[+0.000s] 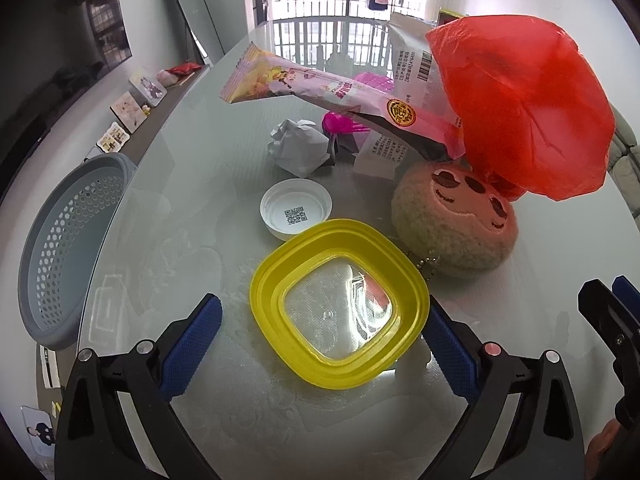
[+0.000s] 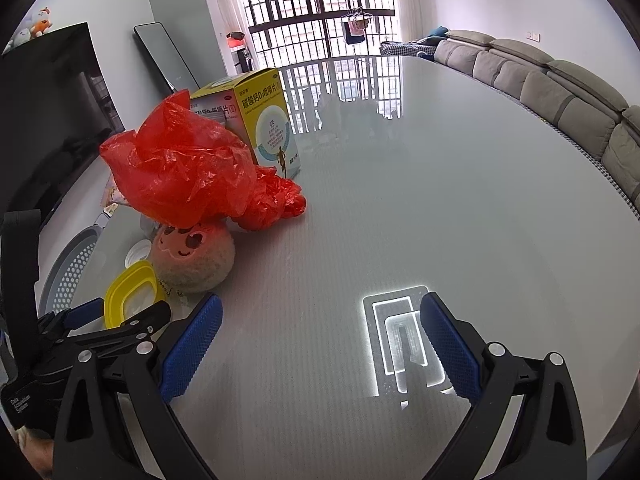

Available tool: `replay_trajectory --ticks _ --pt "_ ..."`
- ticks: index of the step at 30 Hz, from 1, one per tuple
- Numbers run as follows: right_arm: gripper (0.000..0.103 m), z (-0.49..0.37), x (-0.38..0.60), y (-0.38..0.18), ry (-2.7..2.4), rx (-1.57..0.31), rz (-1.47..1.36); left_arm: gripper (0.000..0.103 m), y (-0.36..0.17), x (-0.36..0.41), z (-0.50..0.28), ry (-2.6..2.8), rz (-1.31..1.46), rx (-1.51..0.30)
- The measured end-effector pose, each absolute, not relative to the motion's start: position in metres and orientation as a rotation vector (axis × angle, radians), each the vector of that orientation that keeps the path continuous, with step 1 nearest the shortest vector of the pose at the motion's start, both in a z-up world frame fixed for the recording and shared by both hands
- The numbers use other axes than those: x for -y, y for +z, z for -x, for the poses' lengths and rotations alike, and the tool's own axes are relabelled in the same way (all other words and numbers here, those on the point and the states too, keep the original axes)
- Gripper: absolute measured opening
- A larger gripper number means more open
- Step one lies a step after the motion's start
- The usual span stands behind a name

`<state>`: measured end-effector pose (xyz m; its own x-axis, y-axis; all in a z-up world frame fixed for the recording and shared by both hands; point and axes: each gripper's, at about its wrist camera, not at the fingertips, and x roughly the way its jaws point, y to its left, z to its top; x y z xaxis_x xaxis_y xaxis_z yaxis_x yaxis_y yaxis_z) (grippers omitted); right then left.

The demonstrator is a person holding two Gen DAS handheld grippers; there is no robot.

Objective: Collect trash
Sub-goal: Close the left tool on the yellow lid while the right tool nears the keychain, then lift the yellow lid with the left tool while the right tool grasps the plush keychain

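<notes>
My left gripper (image 1: 324, 314) is open, its blue pads either side of a yellow square lid (image 1: 340, 304) lying on the glass table (image 1: 180, 240). Beyond it lie a white round cap (image 1: 296, 210), a crumpled white paper ball (image 1: 298, 146), a long pink snack wrapper (image 1: 340, 96) and a red plastic bag (image 1: 524, 108). A grey perforated basket (image 1: 68, 248) sits past the table's left edge. My right gripper (image 2: 320, 336) is open and empty over bare table (image 2: 440, 200); the red bag (image 2: 192, 168) and yellow lid (image 2: 130, 292) lie to its left.
A round beige plush with a pink face (image 1: 456, 216) sits right of the lid, under the red bag. A yellow medicine box (image 2: 264, 120) stands behind the bag. Pink plastic items (image 1: 340, 124) and printed packaging (image 1: 412, 68) lie further back. A grey sofa (image 2: 560, 92) runs along the right.
</notes>
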<state>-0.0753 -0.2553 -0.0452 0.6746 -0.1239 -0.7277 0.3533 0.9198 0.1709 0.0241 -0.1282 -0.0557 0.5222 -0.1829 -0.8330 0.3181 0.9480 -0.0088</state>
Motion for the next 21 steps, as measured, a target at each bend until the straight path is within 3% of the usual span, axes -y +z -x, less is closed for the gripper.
replay_trajectory --ticks 3,21 --pt "0.095 0.073 0.251 -0.047 -0.263 -0.797 -0.312 0.076 -0.053 0.12 -0.026 -0.3 -0.154 -0.951" --pt "0.095 0.023 0.194 -0.048 -0.17 -0.851 -0.27 0.075 -0.031 0.053 -0.025 -0.136 -0.186 -0.801"
